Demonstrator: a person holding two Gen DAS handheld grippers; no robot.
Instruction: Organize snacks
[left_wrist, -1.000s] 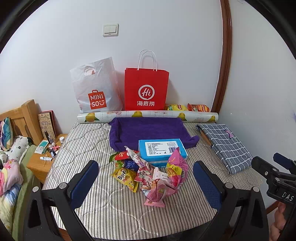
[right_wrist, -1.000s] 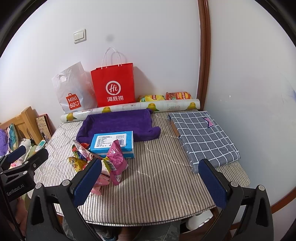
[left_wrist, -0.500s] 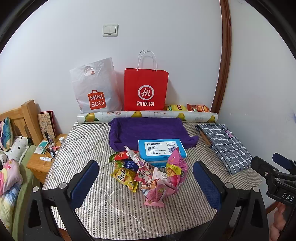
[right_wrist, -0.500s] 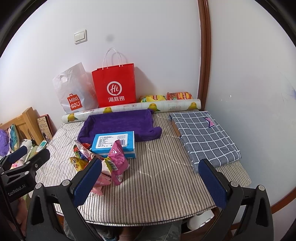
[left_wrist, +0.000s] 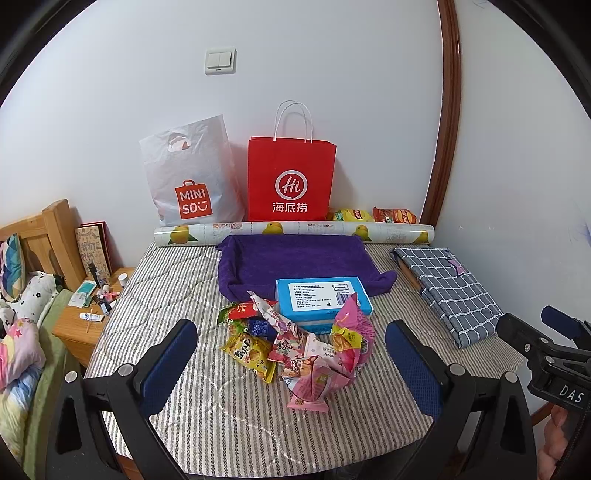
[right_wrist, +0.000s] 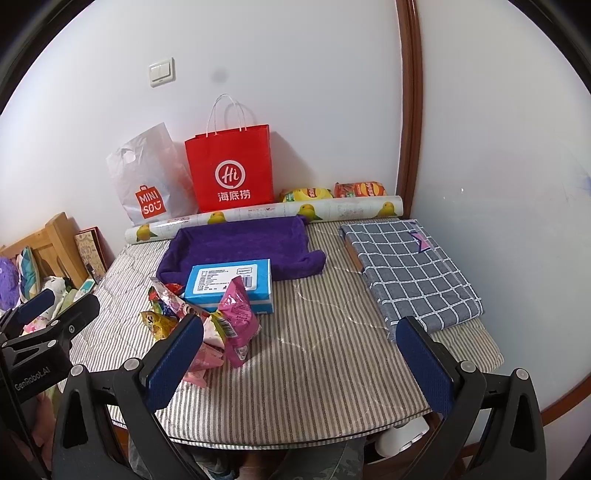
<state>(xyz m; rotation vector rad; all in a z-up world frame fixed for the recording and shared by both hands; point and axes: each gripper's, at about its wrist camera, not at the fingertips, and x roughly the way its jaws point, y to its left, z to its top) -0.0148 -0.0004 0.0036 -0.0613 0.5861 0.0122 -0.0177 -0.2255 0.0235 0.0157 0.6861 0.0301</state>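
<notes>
Both grippers spread, empty: left gripper (left_wrist: 288, 363), right gripper (right_wrist: 299, 354) | snack packets (left_wrist: 295, 343) heaped on striped table (left_wrist: 229, 417), touching blue box (left_wrist: 323, 301) | approach low, pinch one packet's edge, lift clear.

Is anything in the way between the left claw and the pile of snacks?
No. The left claw hangs open above the snack pile, with nothing between them. The blue box sits behind the pile, touching it.
</notes>
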